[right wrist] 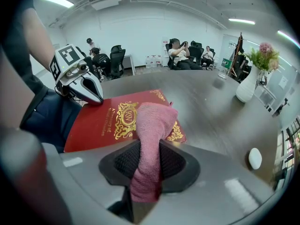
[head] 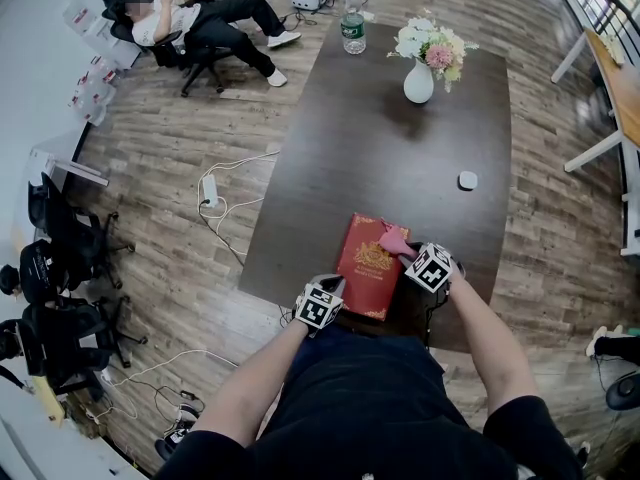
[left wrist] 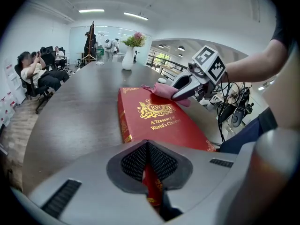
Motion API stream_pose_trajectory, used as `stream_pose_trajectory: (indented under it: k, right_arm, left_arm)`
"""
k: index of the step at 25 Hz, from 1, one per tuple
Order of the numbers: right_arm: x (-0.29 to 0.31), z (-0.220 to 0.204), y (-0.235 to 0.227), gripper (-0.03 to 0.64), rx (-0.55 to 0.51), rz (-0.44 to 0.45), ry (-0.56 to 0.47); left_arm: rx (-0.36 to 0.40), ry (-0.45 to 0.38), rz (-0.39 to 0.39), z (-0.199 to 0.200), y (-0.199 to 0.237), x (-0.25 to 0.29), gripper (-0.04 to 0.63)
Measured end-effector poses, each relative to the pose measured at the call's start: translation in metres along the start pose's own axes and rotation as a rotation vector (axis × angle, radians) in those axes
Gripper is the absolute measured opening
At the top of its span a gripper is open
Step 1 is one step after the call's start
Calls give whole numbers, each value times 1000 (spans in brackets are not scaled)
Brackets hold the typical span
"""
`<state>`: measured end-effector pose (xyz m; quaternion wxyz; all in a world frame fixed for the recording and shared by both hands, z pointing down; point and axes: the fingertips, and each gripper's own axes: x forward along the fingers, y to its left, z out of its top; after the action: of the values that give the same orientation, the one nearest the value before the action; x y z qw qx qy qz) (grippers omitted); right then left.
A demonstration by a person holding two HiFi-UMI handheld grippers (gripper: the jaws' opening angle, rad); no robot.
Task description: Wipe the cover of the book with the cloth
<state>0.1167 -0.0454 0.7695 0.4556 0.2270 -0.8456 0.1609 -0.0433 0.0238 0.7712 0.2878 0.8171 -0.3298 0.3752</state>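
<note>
Two risks. On near edge of dark wooden table [head: 400,138], red gold-printed hardback book [head: 368,268], near-left corner clamped in left gripper [left wrist: 149,182]: could skid off if loosened. On its far-right part, folded pink cloth [right wrist: 152,118], pinched tight in right gripper [right wrist: 143,172]: could pull free under hard rubbing.

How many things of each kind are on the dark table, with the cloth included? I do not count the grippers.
Book: 1
Cloth: 1
Vase with flowers: 1
Bottle: 1
Small white object: 1
Total: 5
</note>
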Motion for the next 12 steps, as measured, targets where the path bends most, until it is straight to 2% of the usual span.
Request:
stream_pose_trajectory:
  k: [12]
  right_arm:
    - [-13, -32, -8, 115, 11, -31, 66]
  left_arm:
    - [35, -8, -37, 5, -16, -4, -6]
